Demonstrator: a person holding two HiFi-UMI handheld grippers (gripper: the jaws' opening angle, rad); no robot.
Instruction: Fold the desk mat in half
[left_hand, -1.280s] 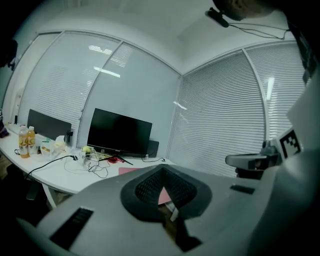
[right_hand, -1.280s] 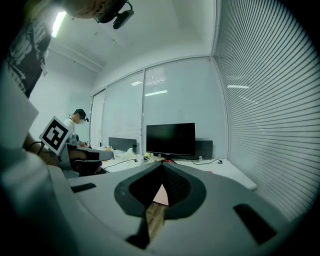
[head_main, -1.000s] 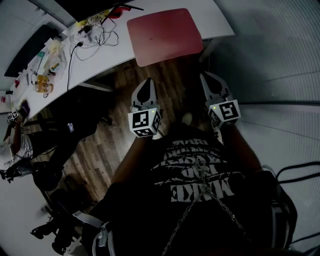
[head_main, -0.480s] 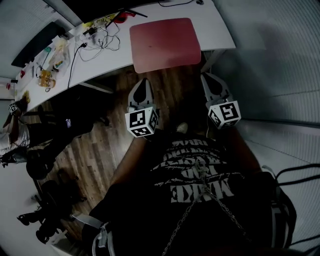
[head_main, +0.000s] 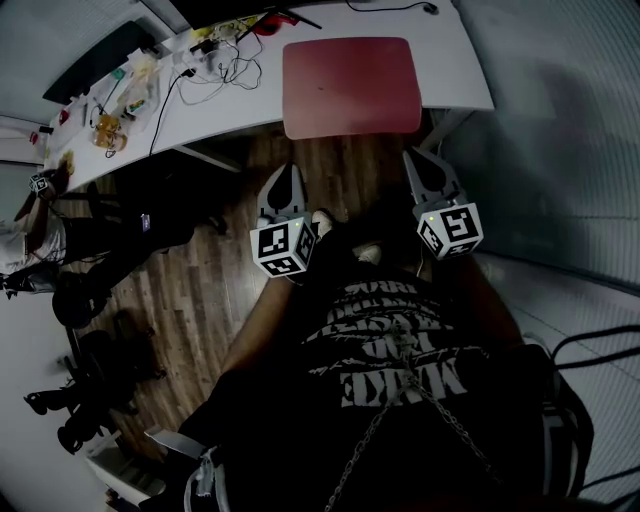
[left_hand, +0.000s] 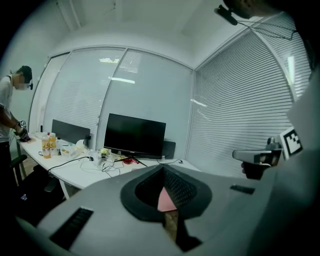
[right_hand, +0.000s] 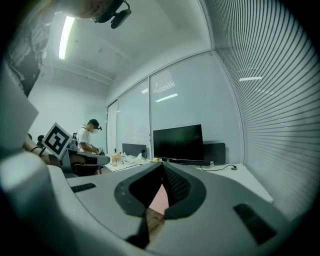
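Both claws are shut and empty. The left gripper (head_main: 285, 172) has its jaws pressed together with nothing between them, and the right gripper (head_main: 414, 157) is the same. They are held side by side, well apart from each other, over the wooden floor (head_main: 205, 290) and pointing roughly level towards the white desk (head_main: 455, 60) ahead.

The pink desk mat (head_main: 350, 85) lies flat and unfolded on that desk, ahead of the tips of both grippers and roughly between their two lines of aim. Its near edge reaches the desk's front edge. Neither gripper touches it.

In the left gripper view a sliver of the mat (left_hand: 166, 200) shows through the notch below the closed tips of the left gripper (left_hand: 162, 168). The right gripper view shows the same mat (right_hand: 159, 200) beneath the right gripper (right_hand: 162, 165).

Beyond the mat stands a dark monitor (left_hand: 135, 135). Further along the desk, ahead and to the left of the left gripper, lie tangled cables (head_main: 215, 72) and orange bottles (head_main: 108, 130). A person (head_main: 30, 240) stands at the desk's far left end.
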